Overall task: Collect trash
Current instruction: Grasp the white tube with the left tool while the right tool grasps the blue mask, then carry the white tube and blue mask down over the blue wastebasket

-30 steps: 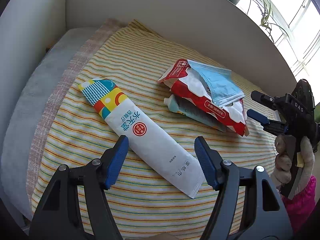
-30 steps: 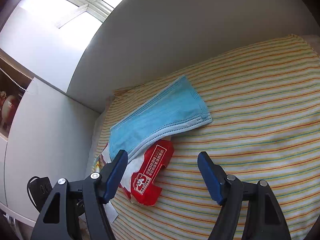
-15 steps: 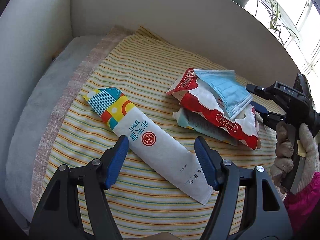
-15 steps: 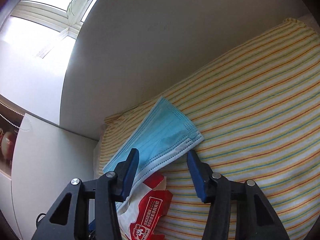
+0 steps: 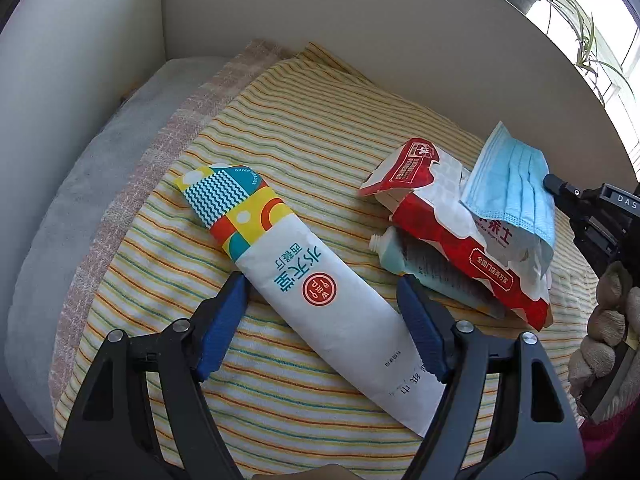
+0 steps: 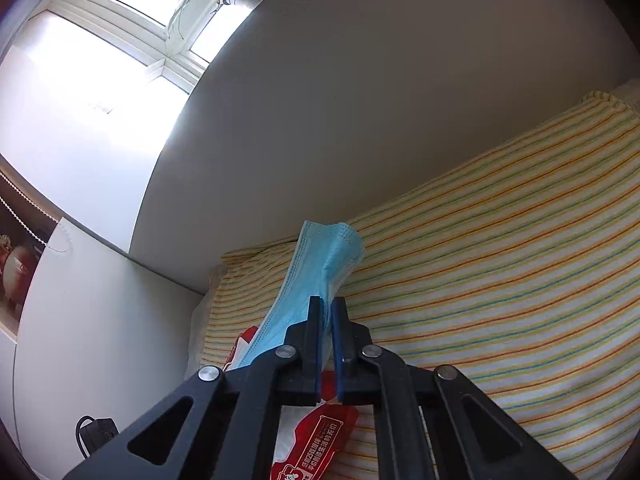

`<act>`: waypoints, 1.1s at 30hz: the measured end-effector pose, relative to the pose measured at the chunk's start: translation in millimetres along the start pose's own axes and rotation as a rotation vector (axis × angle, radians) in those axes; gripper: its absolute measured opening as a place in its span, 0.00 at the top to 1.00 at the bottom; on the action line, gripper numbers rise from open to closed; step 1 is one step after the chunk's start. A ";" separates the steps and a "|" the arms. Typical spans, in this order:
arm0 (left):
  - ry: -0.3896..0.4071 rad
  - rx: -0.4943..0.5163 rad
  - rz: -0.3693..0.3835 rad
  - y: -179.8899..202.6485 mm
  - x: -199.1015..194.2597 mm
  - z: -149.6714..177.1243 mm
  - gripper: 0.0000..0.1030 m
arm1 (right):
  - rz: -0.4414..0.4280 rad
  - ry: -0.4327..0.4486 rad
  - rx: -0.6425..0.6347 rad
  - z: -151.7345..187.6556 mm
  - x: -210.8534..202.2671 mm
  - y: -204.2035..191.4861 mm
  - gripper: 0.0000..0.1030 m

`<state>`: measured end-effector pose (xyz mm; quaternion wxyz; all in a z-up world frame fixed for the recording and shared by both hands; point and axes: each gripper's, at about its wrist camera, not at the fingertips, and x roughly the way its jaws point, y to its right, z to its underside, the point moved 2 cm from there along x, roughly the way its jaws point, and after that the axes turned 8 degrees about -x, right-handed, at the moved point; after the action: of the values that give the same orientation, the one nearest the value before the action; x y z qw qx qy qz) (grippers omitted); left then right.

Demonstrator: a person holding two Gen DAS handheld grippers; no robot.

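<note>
Left wrist view shows the striped bedspread (image 5: 320, 136) carrying all the trash: a long white wet-wipe packet (image 5: 320, 292) lies between the left gripper (image 5: 322, 322) jaws, which are opening and touch nothing. Beside that packet sits the red snack wrapper (image 5: 460, 240) over a pale tube (image 5: 390, 254). A moment ago the right gripper (image 6: 326, 320) was wide; now it has clamped the blue face mask (image 6: 320, 264), lifting its edge off the wrapper, so the first pickup seems secured. Most of the tube is hidden.
</note>
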<state>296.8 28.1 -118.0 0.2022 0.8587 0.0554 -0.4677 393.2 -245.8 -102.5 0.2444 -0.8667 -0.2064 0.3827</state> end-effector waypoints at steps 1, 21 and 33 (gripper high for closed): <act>0.011 0.000 0.001 1.2 1.7 -0.6 0.24 | 0.004 0.007 -0.016 -0.3 -4.4 -1.4 0.98; 0.095 0.009 0.117 -22.6 -63.2 17.1 0.94 | -0.035 0.068 -0.181 14.4 -83.8 -41.1 0.99; 0.144 0.094 0.168 -5.7 -130.1 67.7 0.94 | -0.023 0.035 -0.307 62.3 -127.1 -75.0 0.99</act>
<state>169.9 18.6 -44.8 0.1960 0.9001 -0.0245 -0.3883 253.7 -238.9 -24.0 0.1171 -0.8979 -0.2683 0.3288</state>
